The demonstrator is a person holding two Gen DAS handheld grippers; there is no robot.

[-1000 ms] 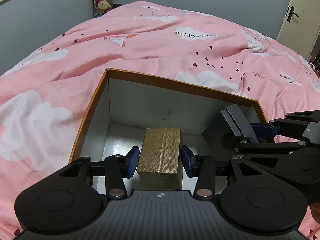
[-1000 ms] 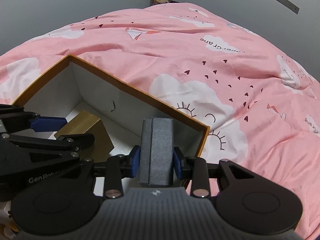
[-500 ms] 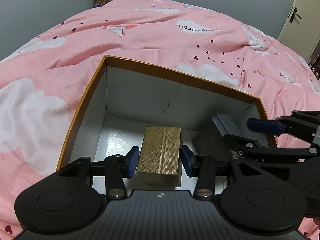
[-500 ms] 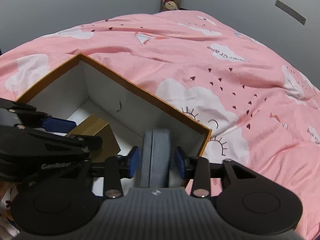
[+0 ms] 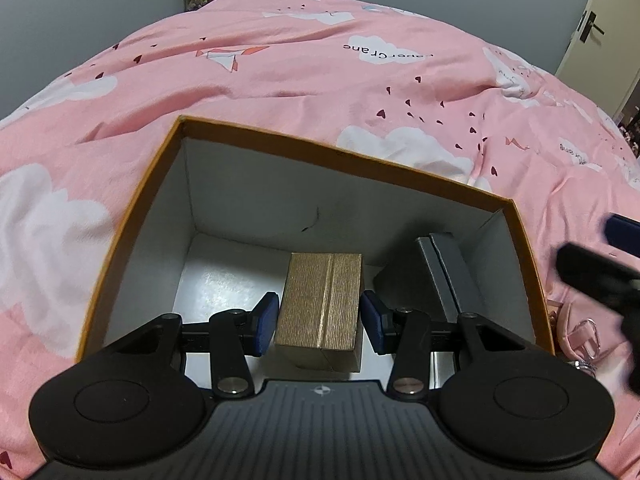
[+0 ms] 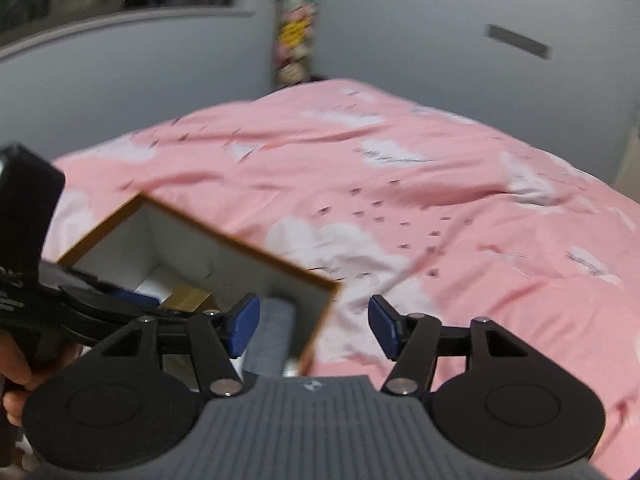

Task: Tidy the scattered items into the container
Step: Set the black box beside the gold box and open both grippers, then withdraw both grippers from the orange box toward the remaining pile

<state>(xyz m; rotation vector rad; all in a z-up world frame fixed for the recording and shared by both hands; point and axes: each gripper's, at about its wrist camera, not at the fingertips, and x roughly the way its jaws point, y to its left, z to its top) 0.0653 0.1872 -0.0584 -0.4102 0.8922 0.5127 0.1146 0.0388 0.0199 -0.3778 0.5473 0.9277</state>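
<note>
Grey case [image 5: 444,272] now lies in the box [image 5: 344,156] — right fingers [image 6: 312,326] just opened, empty; left fingers [image 5: 318,322] flank the gold box [image 5: 322,300], not pressing.

Right view motion-blurred; grey box [image 6: 269,336] partly hidden behind container [image 6: 256,256] wall.

Pink bed cover [image 5: 304,80] printed with white clouds; on one cloud [image 5: 374,49], upside down from the left wrist view, dark lettering reads "Paper Crane". Smaller cloud lettering near the right edge is too small to read.
</note>
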